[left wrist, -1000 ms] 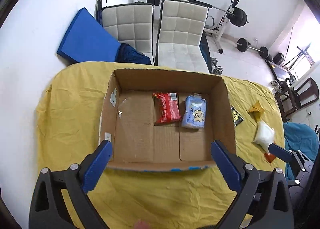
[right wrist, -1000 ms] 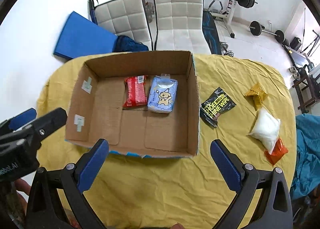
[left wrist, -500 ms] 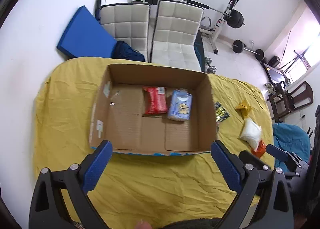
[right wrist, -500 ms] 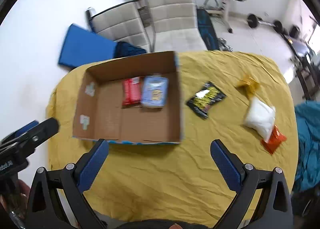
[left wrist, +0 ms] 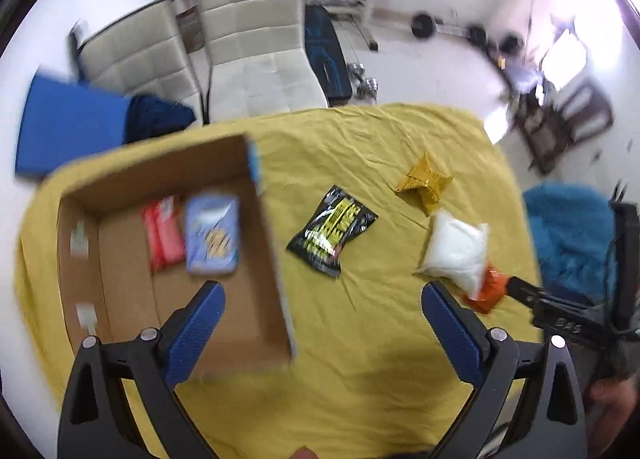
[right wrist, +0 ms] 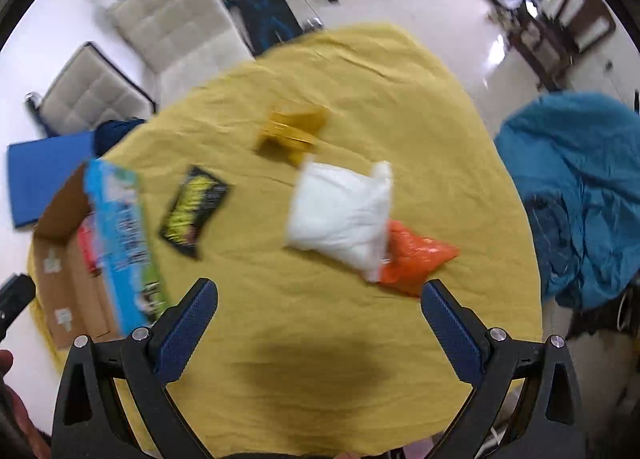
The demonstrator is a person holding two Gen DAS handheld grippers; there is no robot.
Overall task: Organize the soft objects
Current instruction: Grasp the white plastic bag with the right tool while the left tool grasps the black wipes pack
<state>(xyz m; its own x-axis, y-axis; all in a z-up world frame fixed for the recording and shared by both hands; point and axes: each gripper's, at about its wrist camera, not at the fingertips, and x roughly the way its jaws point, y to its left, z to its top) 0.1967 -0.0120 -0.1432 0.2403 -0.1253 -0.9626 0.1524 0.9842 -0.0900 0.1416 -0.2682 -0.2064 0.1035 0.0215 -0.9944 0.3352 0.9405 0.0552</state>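
An open cardboard box [left wrist: 264, 243] sits on the left of the yellow tablecloth [left wrist: 360, 359], holding a red packet [left wrist: 164, 235] and a light blue packet [left wrist: 212, 235]. To its right lie a black packet [left wrist: 332, 235], a gold packet [left wrist: 424, 183], a white pouch [left wrist: 456, 251] and an orange packet [left wrist: 488, 291]. My left gripper [left wrist: 324, 323] is open and empty above the box's right wall. My right gripper [right wrist: 320, 319] is open and empty, just in front of the white pouch [right wrist: 340, 215] and orange packet [right wrist: 416, 255]. The black packet [right wrist: 192, 211], gold packet [right wrist: 292, 131] and box [right wrist: 116, 243] show too.
Two white padded chairs [left wrist: 256, 43] and a blue mat [left wrist: 68, 127] stand behind the table, with gym weights [left wrist: 424, 23] on the floor. A teal cloth heap [right wrist: 580, 187] lies off the table's right edge.
Both grippers have swung to the right, away from the box. The loose packets now fill the right wrist view, and the box has slid to the left in both views. Both stay open.
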